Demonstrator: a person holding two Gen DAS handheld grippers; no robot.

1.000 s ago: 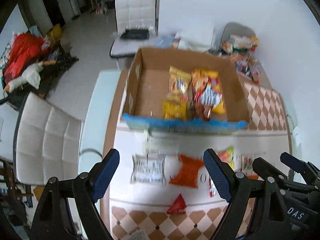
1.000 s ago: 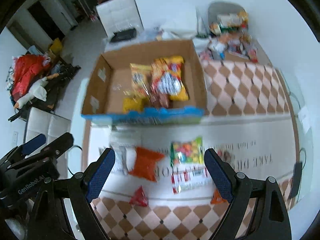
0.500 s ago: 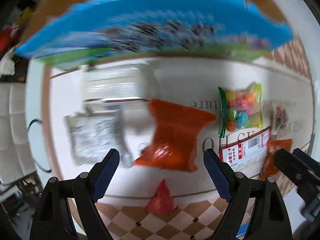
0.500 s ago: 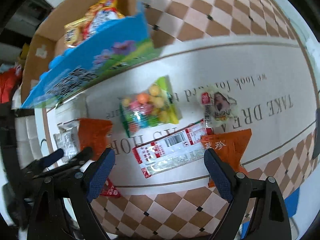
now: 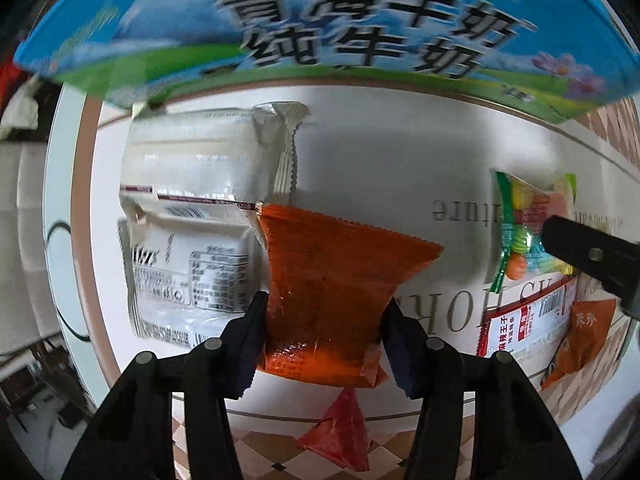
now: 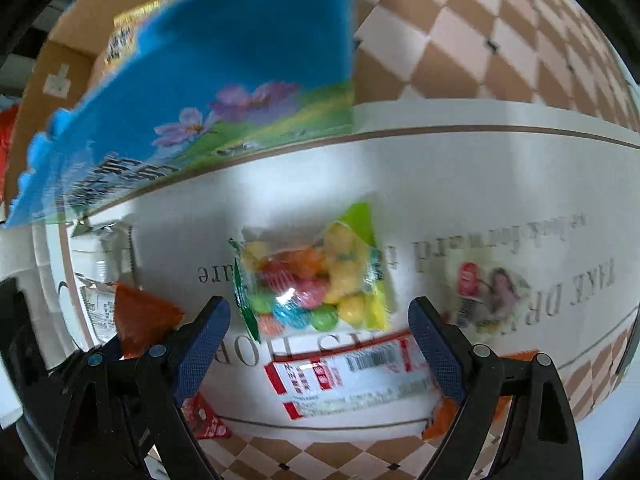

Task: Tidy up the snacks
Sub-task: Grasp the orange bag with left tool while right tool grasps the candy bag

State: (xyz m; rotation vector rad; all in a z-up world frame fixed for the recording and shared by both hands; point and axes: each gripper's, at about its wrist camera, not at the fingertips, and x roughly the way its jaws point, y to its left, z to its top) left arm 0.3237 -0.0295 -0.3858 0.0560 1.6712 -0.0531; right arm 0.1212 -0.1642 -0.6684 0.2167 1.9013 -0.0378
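The blue milk carton box stands at the far side of the tablecloth. Just before it, the left gripper clenches the orange snack packet, beside two white packets. Farther right of the box's front, the right gripper hangs spread, empty, over the candy bag.

Blue milk carton wall blocking ahead, white packet touching orange packet's left edge, bare tabletop to its right.
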